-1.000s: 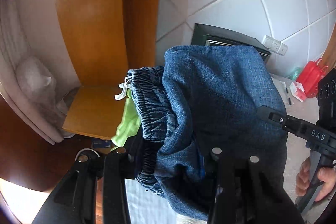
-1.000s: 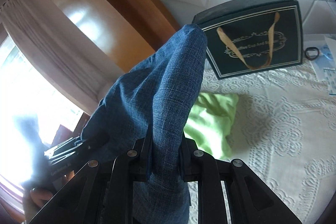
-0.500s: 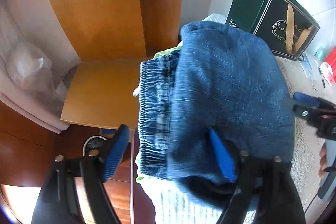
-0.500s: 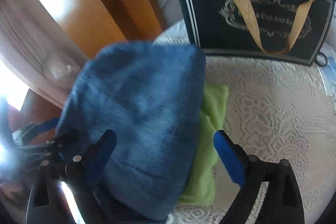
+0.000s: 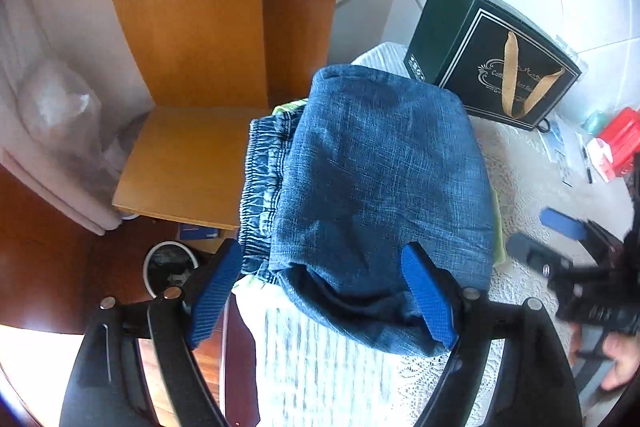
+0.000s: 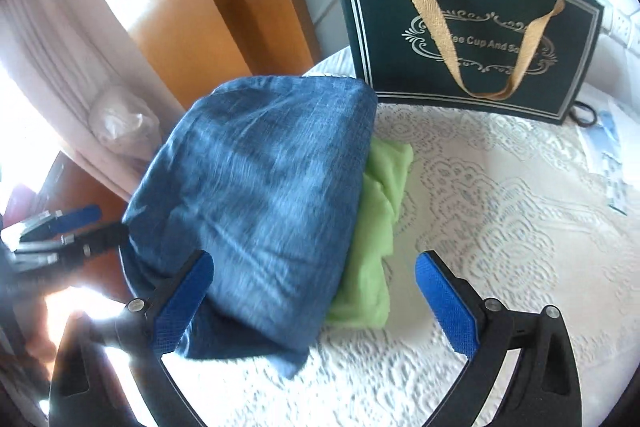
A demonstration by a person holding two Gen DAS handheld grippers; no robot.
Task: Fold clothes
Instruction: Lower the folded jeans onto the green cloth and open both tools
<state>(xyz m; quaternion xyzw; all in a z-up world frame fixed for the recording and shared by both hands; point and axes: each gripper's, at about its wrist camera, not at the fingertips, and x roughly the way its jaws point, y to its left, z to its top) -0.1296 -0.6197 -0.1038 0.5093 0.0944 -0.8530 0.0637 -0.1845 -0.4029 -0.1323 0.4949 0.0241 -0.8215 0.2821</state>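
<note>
Your left gripper (image 5: 326, 293) stands wide, its jaws just opened, pads clear of the folded denim garment (image 5: 380, 195) lying between and ahead of them. Your right gripper (image 6: 314, 301) has its jaws still spreading to their widest; the denim's near corner lies by its left pad, unheld. A green garment (image 6: 378, 227) lies under the denim, showing on its right. Beyond both, a dark gift bag (image 6: 472, 35) stands upright on the lace tablecloth (image 6: 500, 211).
</note>
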